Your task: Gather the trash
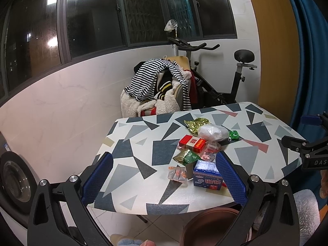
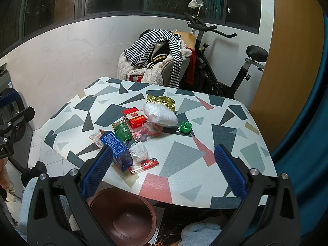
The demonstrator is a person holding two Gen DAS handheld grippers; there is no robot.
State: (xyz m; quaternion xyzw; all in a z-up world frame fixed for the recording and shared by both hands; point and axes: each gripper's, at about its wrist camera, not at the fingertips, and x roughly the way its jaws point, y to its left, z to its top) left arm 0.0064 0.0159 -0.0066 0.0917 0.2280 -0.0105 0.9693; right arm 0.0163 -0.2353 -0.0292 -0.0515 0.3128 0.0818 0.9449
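**Trash on counter, uncollected**

Wrappers, red box, blue box, lighter cluster mid-counter. Brown bin below the counter's near edge, likely to receive them. Left hand-held gripper and right hand-held gripper: both released, empty, poised above.

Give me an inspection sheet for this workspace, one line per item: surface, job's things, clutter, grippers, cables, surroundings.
Surface: folding table with a geometric-pattern top, litter grouped near its middle and near edge.
Job's things: gold foil wrapper, clear plastic bag, red box, green sachet, blue box, crumpled wrapper, red lighter; brown bin on the floor below the near edge, looks empty.
Clutter: green frog keychain.
Grippers: left gripper and right gripper both open, holding nothing.
Cables: nothing seen.
Surroundings: chair piled with clothes, exercise bike, dark windows, blue curtain.
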